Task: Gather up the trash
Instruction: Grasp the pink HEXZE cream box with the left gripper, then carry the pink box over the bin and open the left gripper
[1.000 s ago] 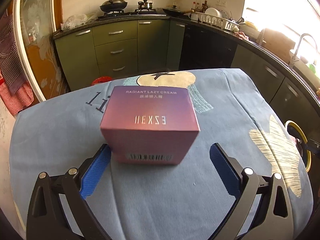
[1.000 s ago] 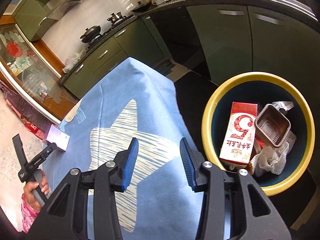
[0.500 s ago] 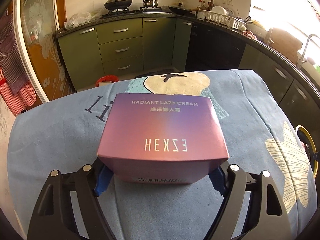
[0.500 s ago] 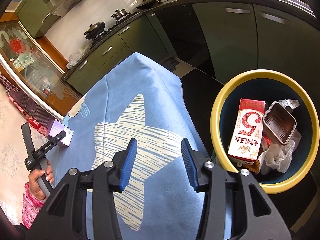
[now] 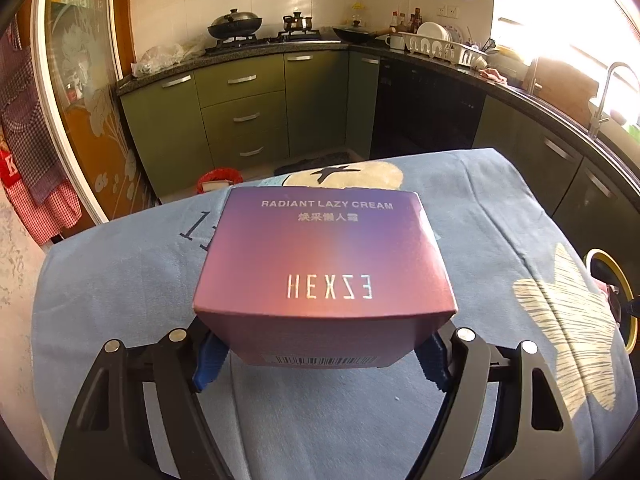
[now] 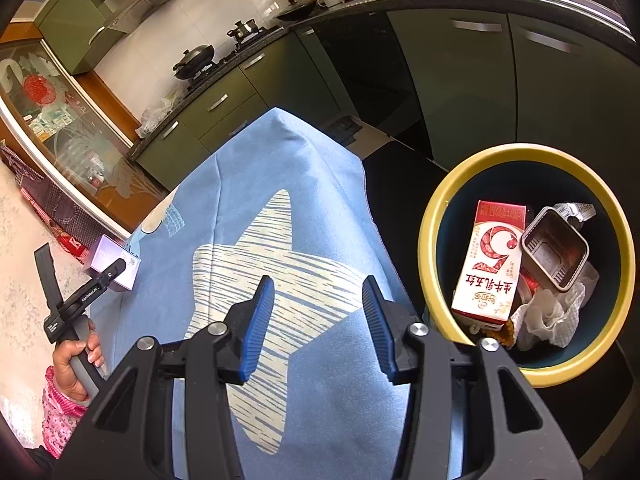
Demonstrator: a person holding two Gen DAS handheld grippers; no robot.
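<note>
Cream box (image 5: 325, 276) on desk (image 5: 120, 280), well left of bin (image 6: 434, 216), clamped between left gripper (image 5: 320, 354) jaws. Right gripper (image 6: 318, 328) jaws spread, grasping nothing. Bin already holding carton (image 6: 490, 260), tray, tissue. Box transfer to bin left.

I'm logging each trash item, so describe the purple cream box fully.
The purple cream box is a squat cardboard carton, pink shading to violet, printed RADIANT LAZY CREAM and HEXZE in silvery letters, with a barcode on its near side. It looks closed and undented. It sits between the blue pads of the left hand-held gripper, over the blue tablecloth; whether it still touches the cloth is unclear.
</note>
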